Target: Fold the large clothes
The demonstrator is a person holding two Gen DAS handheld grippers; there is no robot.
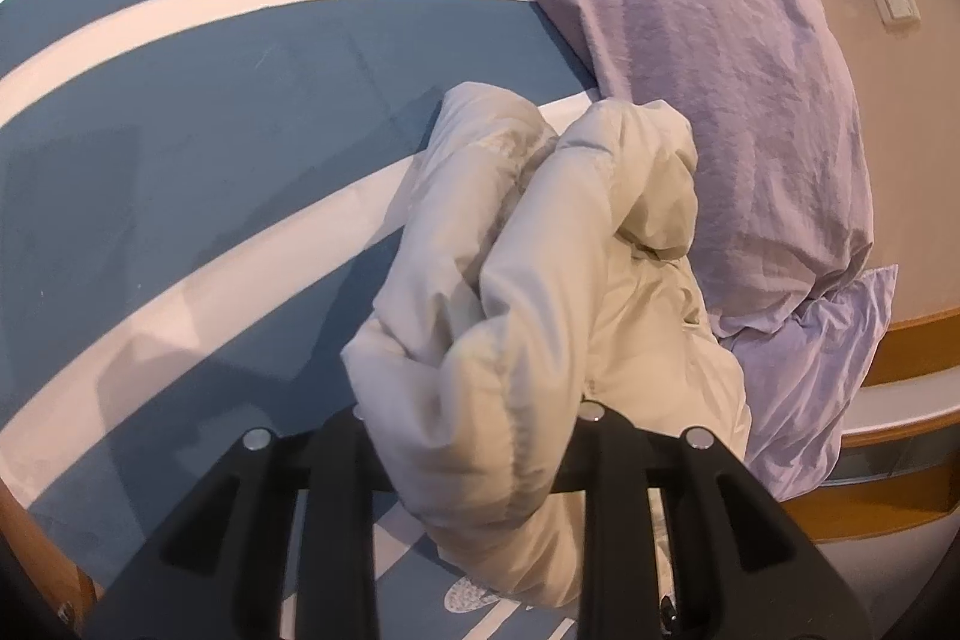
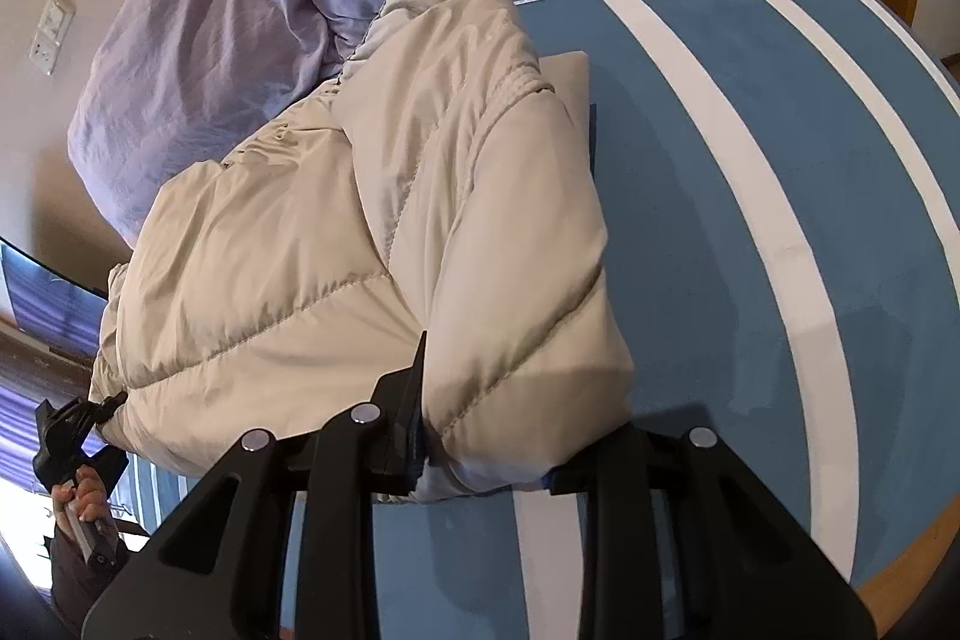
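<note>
Gripping the puffy jacket (image 2: 336, 244) on both sides, the left gripper (image 1: 474, 424) and right gripper (image 2: 480, 436) hold bulky folds beside the pillow (image 1: 708, 100); slippery padding could squirm free, undoing the fold.

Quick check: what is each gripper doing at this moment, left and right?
Left gripper: closed on the cream puffer jacket.
Right gripper: closed on the same jacket's folded edge.

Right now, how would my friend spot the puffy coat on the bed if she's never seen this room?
Find the bed with the blue sheet crossed by white stripes. Near its head lie crumpled lilac pillows, and against them sits the cream puffer jacket, bunched up. It is the only pale beige, quilted, stitched thing there.
</note>
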